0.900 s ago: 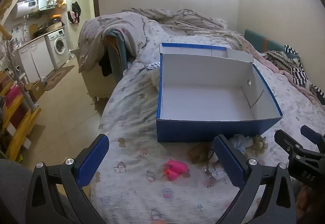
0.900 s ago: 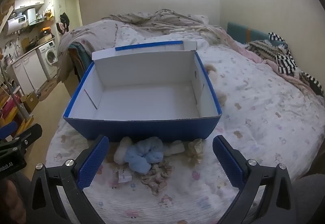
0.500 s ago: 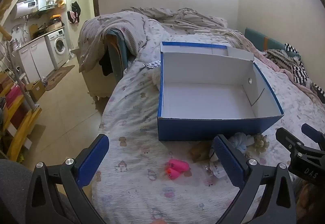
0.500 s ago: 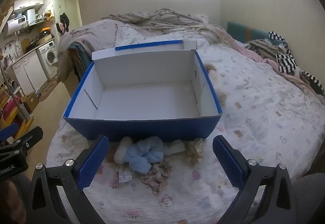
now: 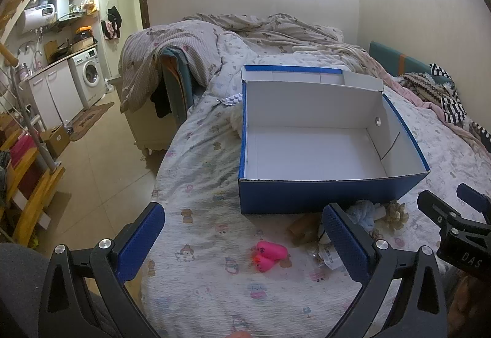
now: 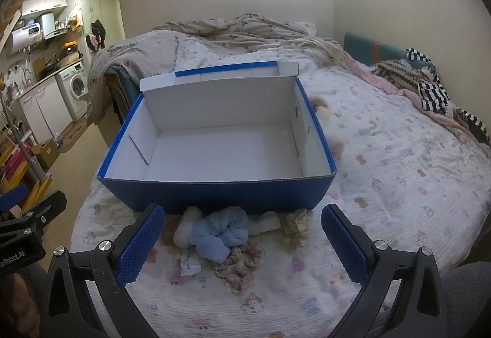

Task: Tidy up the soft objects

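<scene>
Right wrist view: nothing is sorted yet.
We hold the right tool [image 6: 242,241] and the left tool [image 5: 244,241] spread wide and empty, and the blue box [image 6: 214,195] just beyond them is bare inside. A light blue scrunchie [image 6: 219,235], a patterned scrunchie [image 6: 239,264] and a pink toy [image 5: 270,255] lie on the bed [image 6: 399,184] before our tools, all left to go in.

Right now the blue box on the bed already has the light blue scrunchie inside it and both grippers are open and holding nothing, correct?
Not quite. The blue box is empty; the light blue scrunchie lies on the bed in front of it, as the right wrist view shows. The rest holds: the left gripper and right gripper are open and hold nothing.
</scene>
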Motion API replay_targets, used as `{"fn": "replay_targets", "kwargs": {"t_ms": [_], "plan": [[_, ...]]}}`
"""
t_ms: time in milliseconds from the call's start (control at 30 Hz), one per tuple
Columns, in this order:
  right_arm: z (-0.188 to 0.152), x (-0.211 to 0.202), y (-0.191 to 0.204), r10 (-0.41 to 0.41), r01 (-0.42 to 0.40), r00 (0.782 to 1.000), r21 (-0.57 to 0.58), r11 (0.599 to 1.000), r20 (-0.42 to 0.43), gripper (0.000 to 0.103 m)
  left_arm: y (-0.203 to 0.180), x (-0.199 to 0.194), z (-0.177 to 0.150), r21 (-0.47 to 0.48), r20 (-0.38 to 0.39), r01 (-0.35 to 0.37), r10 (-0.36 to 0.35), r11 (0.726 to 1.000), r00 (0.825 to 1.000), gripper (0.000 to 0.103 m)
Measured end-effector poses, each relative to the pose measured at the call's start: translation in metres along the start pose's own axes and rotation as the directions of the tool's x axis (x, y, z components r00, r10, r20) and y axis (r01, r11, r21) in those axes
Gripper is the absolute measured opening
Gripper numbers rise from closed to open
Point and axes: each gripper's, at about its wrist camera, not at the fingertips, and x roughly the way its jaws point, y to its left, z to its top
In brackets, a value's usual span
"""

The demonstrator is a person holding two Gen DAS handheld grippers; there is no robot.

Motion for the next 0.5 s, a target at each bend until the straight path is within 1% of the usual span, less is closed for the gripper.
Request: {"fn": "replay_targets", "kwargs": {"t_ms": [500], "plan": [[0.0016, -0.0033, 0.0006, 0.01, -0.01, 1.0, 0.003, 1.0, 0.007, 0.103, 0.0001, -0.0006, -0.0001, 0.0, 0.0, -0.002, 0.002, 1.0, 1.0, 0.103]]}}
